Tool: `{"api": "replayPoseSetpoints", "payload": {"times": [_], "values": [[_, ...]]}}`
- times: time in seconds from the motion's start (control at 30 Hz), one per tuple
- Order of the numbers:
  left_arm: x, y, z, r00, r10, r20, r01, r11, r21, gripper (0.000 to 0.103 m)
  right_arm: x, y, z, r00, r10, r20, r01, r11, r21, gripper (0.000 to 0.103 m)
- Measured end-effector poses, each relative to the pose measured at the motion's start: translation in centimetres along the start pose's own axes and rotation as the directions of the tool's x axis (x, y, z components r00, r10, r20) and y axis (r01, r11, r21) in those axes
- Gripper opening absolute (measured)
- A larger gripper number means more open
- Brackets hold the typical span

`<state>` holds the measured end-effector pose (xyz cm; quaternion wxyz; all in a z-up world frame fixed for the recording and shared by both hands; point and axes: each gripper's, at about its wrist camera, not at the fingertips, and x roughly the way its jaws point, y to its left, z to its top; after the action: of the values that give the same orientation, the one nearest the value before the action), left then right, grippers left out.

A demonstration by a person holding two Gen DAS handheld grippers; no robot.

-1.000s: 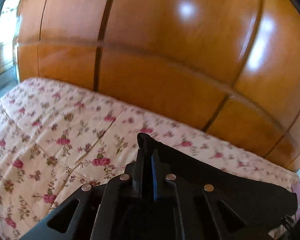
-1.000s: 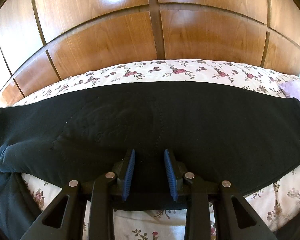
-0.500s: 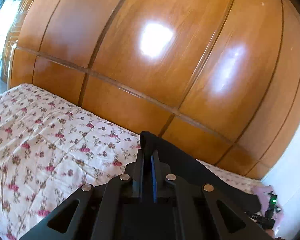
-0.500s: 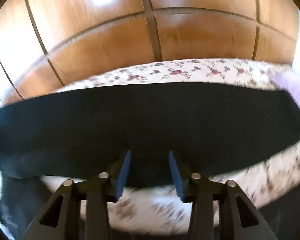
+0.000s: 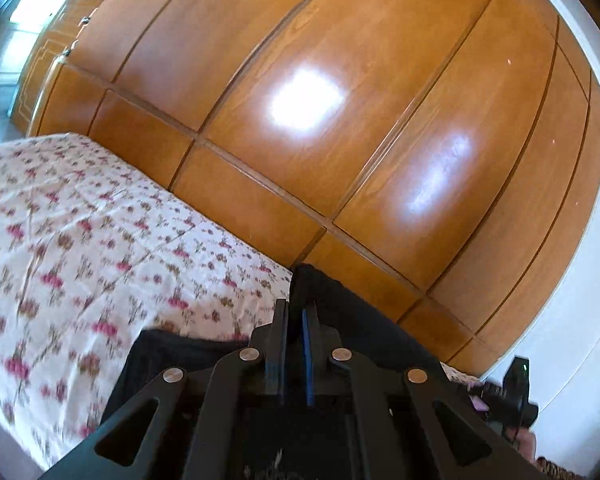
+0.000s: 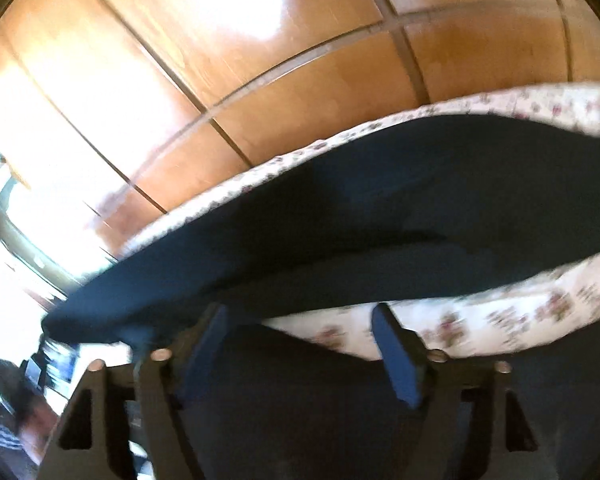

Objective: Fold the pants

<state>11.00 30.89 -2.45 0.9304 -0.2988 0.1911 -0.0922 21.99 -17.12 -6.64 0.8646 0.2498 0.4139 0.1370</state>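
Note:
The black pants (image 6: pixel 420 208) lie spread across the flowered bed cover (image 6: pixel 500 320), and their left end lifts off the bed toward the left edge of the right wrist view. My right gripper (image 6: pixel 300 314) hovers at the pants' near edge. Its jaws are opening, and the blue pads (image 6: pixel 392 344) stand wide apart and press on nothing. In the left wrist view my left gripper (image 5: pixel 294 316) is shut on a bunched end of the pants (image 5: pixel 360 320). That cloth sticks up past the fingertips and trails off to the right.
A glossy wooden wardrobe (image 5: pixel 340 120) runs along the far side of the bed (image 5: pixel 80 232). A dark device with a green light (image 5: pixel 514 392) shows at the lower right by a white wall. Bright window light (image 6: pixel 28 208) floods the left of the right wrist view.
My right gripper opened, let go of the pants' near edge, rose and rolled. My left gripper swung to the right, still clamped on the pants' end.

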Motion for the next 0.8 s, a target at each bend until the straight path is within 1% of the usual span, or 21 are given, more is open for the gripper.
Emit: {"api": "replayPoseSetpoints", "payload": {"times": [0.07,0.2,0.23,0.3,0.37,0.4,0.43,0.47,0.5,0.53,0.57,0.6,0.63,0.67,0.7,0.73,0.77,0.8], "values": [[-1.1,0.5,-1.0,1.0,-0.004,0.011,0.004,1.0,-0.028,0.006,0.2,0.2,0.6,0.998,0.061,-0.009,-0.06,0.996,0.073,0.084],[-2.7,2.1,-3.2,1.0,0.004,0.008,-0.003,0.995,-0.097,0.006,1.3,0.0,1.9,0.993,0.108,-0.038,-0.098,0.975,0.2,0.084],[-2.9,2.4,-3.6,1.0,0.007,0.008,-0.006,0.994,-0.109,0.006,1.6,0.0,1.9,0.994,0.105,-0.039,-0.094,0.971,0.218,0.084],[-3.4,3.2,-4.4,1.0,0.012,0.013,-0.01,0.99,-0.144,0.005,2.6,-0.3,2.5,0.997,0.062,-0.054,-0.047,0.967,0.252,0.084],[-4.2,4.1,-4.8,0.999,0.03,0.035,-0.024,0.984,-0.177,0.0,3.6,-1.1,2.8,0.997,0.019,-0.076,0.003,0.959,0.283,0.084],[-4.5,4.7,-4.9,0.998,0.041,0.047,-0.031,0.979,-0.201,0.0,4.1,-1.6,2.9,0.996,-0.009,-0.09,0.035,0.953,0.299,0.083],[-4.7,5.3,-4.9,0.997,0.047,0.055,-0.033,0.973,-0.228,0.0,4.2,-2.3,2.8,0.995,-0.028,-0.1,0.058,0.949,0.311,0.074],[-4.6,5.9,-4.9,0.997,0.049,0.055,-0.034,0.968,-0.25,0.0,4.6,-2.8,3.0,0.994,-0.034,-0.106,0.067,0.945,0.321,0.056],[-4.2,6.6,-5.0,0.998,0.049,0.029,-0.039,0.961,-0.275,0.0,4.7,-3.7,2.8,0.993,-0.019,-0.115,0.056,0.943,0.329,0.044],[-3.9,7.0,-5.2,0.999,0.053,0.001,-0.05,0.957,-0.287,0.0,5.0,-4.1,2.6,0.992,-0.006,-0.13,0.048,0.944,0.326,0.025],[-3.5,7.3,-5.5,0.999,0.04,-0.025,-0.045,0.953,-0.299,0.0,5.1,-4.5,2.3,0.99,-0.006,-0.142,0.052,0.946,0.321,0.016],[-3.2,7.3,-5.7,0.999,0.023,-0.036,-0.033,0.952,-0.303,0.0,5.0,-4.7,1.9,0.989,-0.013,-0.145,0.059,0.947,0.315,0.014],[-3.0,7.2,-5.9,0.999,0.02,-0.046,-0.033,0.953,-0.3,0.003,4.8,-4.8,1.7,0.99,-0.01,-0.14,0.054,0.948,0.315,0.012],[-2.9,7.0,-6.2,0.998,0.018,-0.057,-0.034,0.955,-0.295,0.008,4.4,-4.9,1.4,0.991,0.003,-0.13,0.038,0.949,0.314,0.011],[-2.7,6.7,-6.5,0.998,0.001,-0.071,-0.021,0.956,-0.291,0.013,4.2,-4.8,1.1,0.993,0.011,-0.119,0.026,0.951,0.308,0.011],[-2.6,6.3,-6.9,0.995,-0.034,-0.089,0.007,0.956,-0.293,0.028,3.7,-4.6,1.0,0.994,0.015,-0.105,0.017,0.955,0.297,0.01],[-2.3,5.9,-7.3,0.992,-0.062,-0.11,0.026,0.954,-0.299,0.039,3.2,-4.3,1.0,0.996,0.017,-0.088,0.008,0.96,0.279,0.01],[-1.8,5.3,-7.9,0.984,-0.09,-0.155,0.038,0.951,-0.308,0.041,2.8,-4.1,0.9,0.997,0.016,-0.081,0.006,0.965,0.263,0.01]]}}
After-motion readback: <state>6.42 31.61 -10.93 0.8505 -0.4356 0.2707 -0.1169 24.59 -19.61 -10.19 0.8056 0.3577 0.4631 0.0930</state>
